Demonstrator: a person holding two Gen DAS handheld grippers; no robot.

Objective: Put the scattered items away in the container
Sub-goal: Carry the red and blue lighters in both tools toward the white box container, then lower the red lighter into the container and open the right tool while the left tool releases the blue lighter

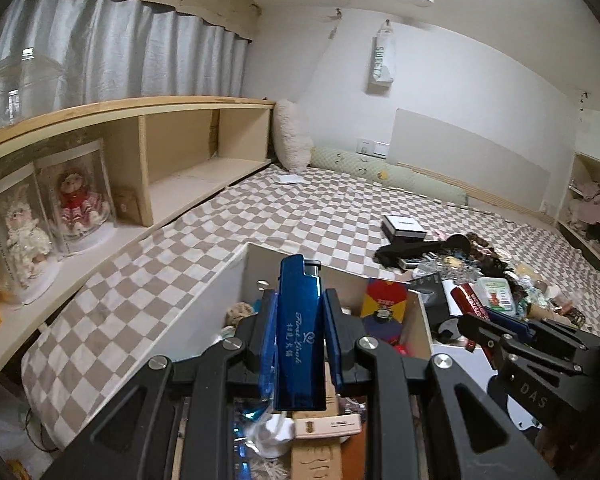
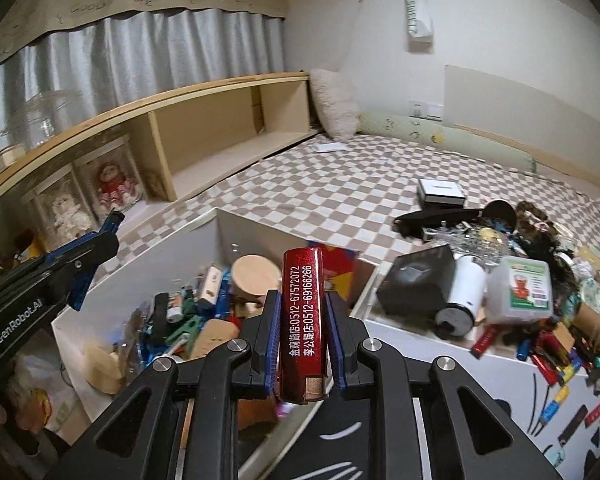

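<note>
My left gripper (image 1: pixel 299 322) is shut on a blue lighter (image 1: pixel 300 332) held upright above the white box container (image 1: pixel 220 284). My right gripper (image 2: pixel 302 320) is shut on a red lighter (image 2: pixel 303 320) with white printed numbers, held over the near edge of the same white box (image 2: pixel 204 224), which is full of small items. The left gripper also shows at the left of the right wrist view (image 2: pixel 94 248); the right gripper shows at the right of the left wrist view (image 1: pixel 512 330). Several more lighters (image 2: pixel 548 356) lie scattered on a white surface to the right.
A checkered bedspread (image 1: pixel 300 208) lies beyond the box. A pile of clutter (image 2: pixel 500 240) with a black box (image 2: pixel 418 280), a white tumbler (image 2: pixel 466 288) and a plastic tub (image 2: pixel 522 284) sits on the right. A wooden shelf (image 1: pixel 160 140) with dolls runs along the left.
</note>
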